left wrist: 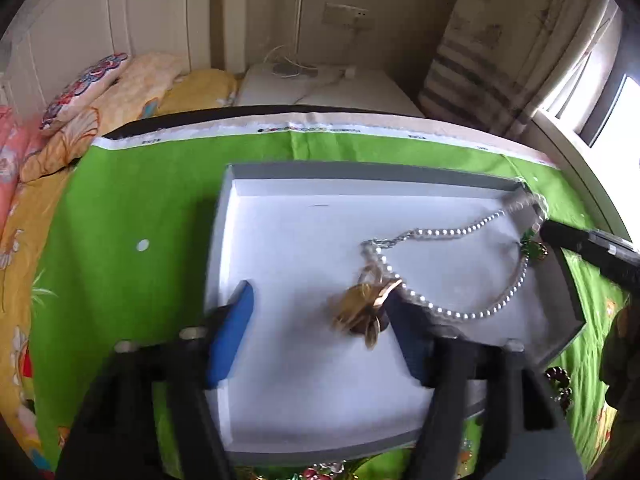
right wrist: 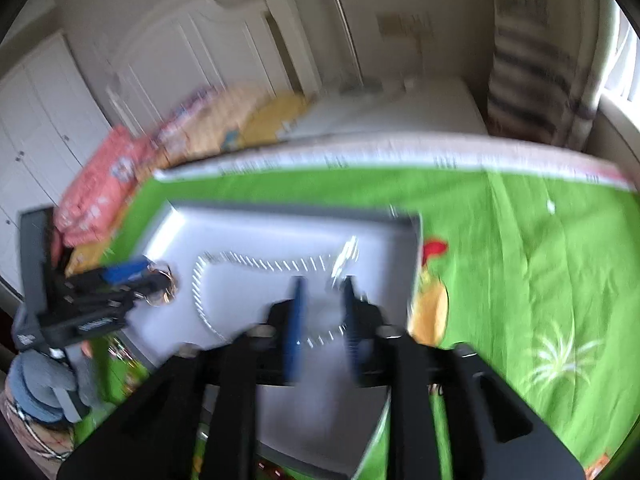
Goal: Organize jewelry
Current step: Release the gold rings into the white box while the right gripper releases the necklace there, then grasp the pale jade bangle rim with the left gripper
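Cloth (left wrist: 152, 200): green printed fabric is lying flat over the bed, and its soft give means the tray can rock under you, so be pressing down gently, not hard.
Tray (left wrist: 296, 184): you are working over a shallow grey rectangular box with low stiff walls and a smooth white floor; be keeping every piece inside those walls.
Left gripper (left wrist: 316, 316): you are holding it released, its blue pads wide apart, low over the tray floor with the gold piece just beside the right pad. Be closing only once a rigid part sits squarely between the pads.
Right gripper (right wrist: 322, 312): this view is badly blurred, but the pads are showing a narrow gap with nothing clearly between them, so I judge it open, hanging over the tray's right part.
Pearls (left wrist: 448, 234): small round glossy beads on a limp strand are looping across the tray floor, one end draped toward the far right corner. Be lifting from a single point and laying it down slowly, or it is going to tangle.
Gold piece (left wrist: 360, 308): thin shiny loops with a darker centre are resting on the tray floor, touching the strand. Be separating the two before lifting.
Green charm (left wrist: 534, 246): small, glossy, sitting at the tray's right wall beside the strand.
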Demonstrator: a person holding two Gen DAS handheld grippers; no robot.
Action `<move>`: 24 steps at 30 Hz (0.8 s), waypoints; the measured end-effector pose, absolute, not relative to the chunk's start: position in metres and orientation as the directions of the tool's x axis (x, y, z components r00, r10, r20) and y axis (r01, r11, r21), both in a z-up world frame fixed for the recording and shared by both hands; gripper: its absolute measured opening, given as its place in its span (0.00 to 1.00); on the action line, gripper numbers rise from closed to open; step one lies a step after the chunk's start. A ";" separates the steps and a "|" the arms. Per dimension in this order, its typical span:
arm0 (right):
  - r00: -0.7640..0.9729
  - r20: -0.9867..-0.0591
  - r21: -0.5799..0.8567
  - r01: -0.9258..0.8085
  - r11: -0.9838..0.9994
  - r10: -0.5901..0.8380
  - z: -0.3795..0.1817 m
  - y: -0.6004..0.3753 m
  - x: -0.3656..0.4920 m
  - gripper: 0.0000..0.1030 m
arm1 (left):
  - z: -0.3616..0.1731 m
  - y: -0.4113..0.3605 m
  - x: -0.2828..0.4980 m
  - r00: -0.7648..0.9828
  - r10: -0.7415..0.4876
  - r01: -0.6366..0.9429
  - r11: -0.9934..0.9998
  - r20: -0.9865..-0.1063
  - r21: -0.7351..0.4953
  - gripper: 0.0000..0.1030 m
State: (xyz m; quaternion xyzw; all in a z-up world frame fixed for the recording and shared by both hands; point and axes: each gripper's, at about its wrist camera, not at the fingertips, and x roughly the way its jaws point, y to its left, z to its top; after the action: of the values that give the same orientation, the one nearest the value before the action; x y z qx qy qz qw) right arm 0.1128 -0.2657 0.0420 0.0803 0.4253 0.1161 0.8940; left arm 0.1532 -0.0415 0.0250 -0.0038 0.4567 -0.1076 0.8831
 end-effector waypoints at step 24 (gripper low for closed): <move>0.694 -0.620 0.281 -0.239 0.929 0.366 0.043 -0.249 -0.064 0.81 | 0.063 0.020 0.000 0.725 -0.190 0.105 0.981 -0.662 -0.166 0.98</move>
State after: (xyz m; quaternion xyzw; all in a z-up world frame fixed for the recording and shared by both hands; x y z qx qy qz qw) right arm -0.0636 -0.2487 0.0431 0.0896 0.3544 0.1651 0.9160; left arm 0.0005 0.0196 0.0628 -0.0583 0.3624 -0.0795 0.9268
